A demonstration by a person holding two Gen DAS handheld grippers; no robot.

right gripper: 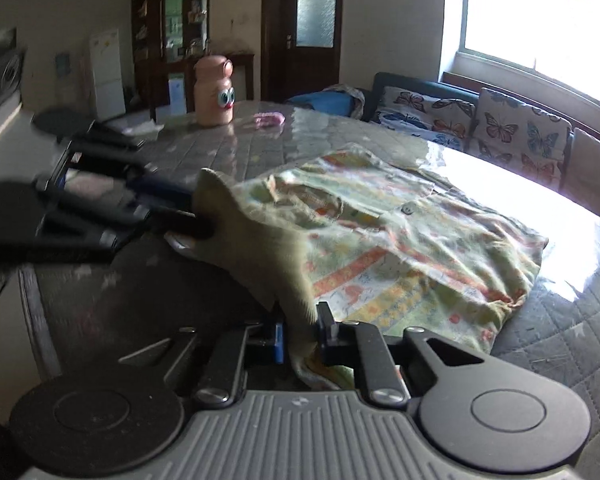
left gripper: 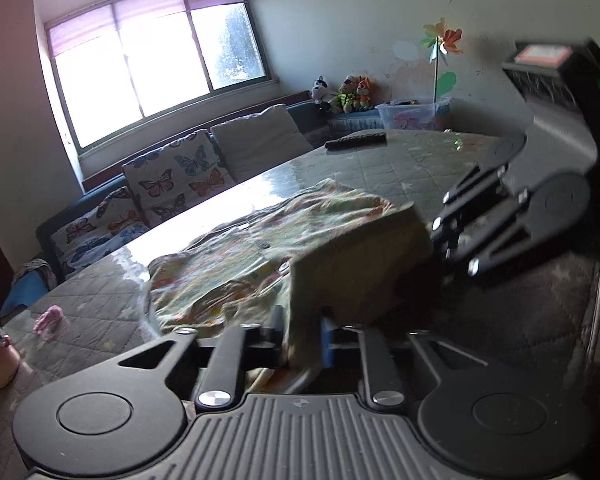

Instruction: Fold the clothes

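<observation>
A floral button-up shirt [left gripper: 236, 264] [right gripper: 400, 248] in green, yellow and orange lies spread on the grey quilted table [left gripper: 420, 160]. Its near edge is lifted off the table, showing the plain olive underside stretched between both grippers. In the left wrist view my left gripper [left gripper: 302, 336] is shut on one corner of that edge. My right gripper [left gripper: 440, 236] grips the other corner at the right. In the right wrist view my right gripper [right gripper: 300, 332] is shut on bunched fabric. There my left gripper [right gripper: 192, 220] pinches the far corner at the left.
A dark remote [left gripper: 356, 141] lies near the table's far side. A pink bottle with googly eyes [right gripper: 213, 96] and a small pink item [right gripper: 269, 119] stand at another end. A sofa with butterfly cushions [left gripper: 172, 176] runs under the window beside the table.
</observation>
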